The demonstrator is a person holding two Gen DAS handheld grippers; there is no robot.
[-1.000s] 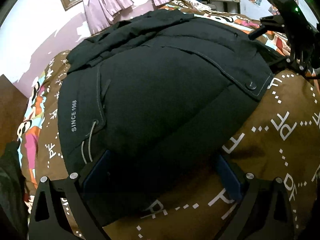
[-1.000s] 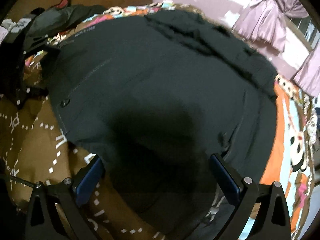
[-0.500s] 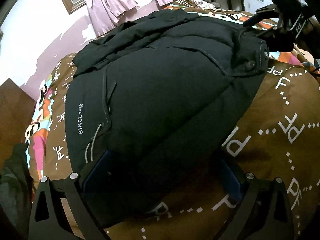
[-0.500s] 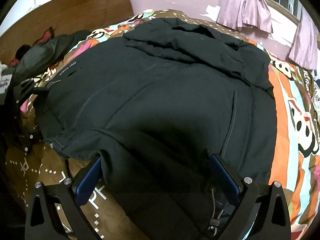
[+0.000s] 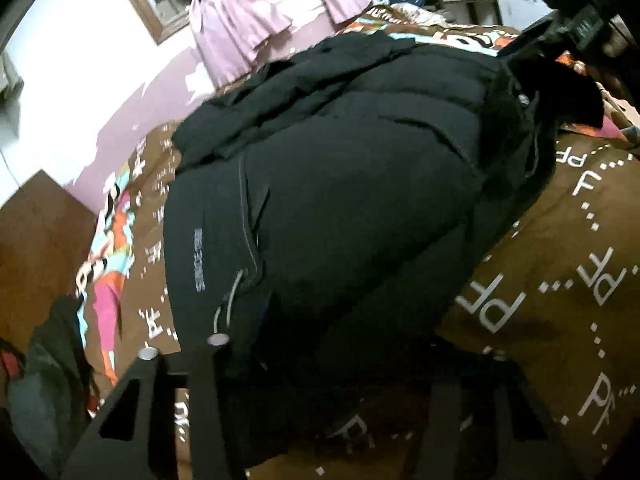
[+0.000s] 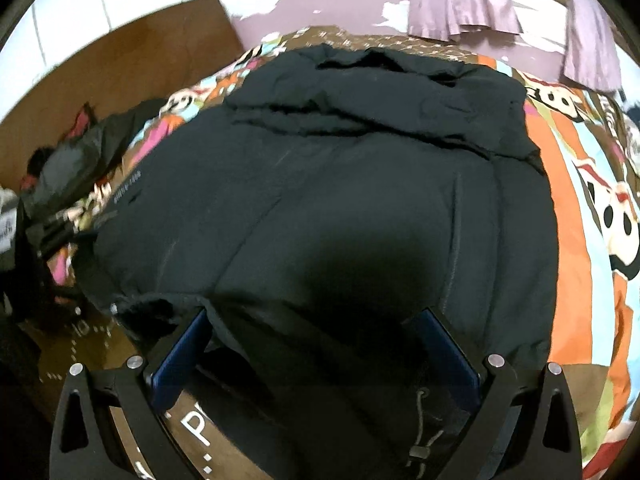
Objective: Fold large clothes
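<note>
Your big black jacket (image 5: 352, 216) lies spread on the bed (image 5: 568, 280), over the brown patterned bedcover, with its bunched hood end toward the wall and the purple curtain (image 5: 236, 28), and its hem end toward you. So the long axis runs straight away from both claws, and any fold along it means carrying the near edge up toward the hood.

Your left claw (image 5: 344, 360) has just been closing, and the hem corner beside the drawcord (image 5: 230, 300) sits between its jaws. They have narrowed in on the padded cloth and look to be pinching it, though the dark fabric hides the pads.

Your right claw (image 6: 316, 340) stands spread wide, with blue pads on either side of the other hem corner. The cloth lies between them and the left pad (image 6: 188, 344) is touching its turned-up edge, but nothing is pinched yet. In the left view, this corner already looks bunched and slightly lifted.

Both hands are at the near hem, one on each corner, so neither has the better reach. What matters is that only the left has hold. I judge the right must clamp its corner before you lift, or the hem will rise unevenly and the fold will skew across the jacket.
</note>
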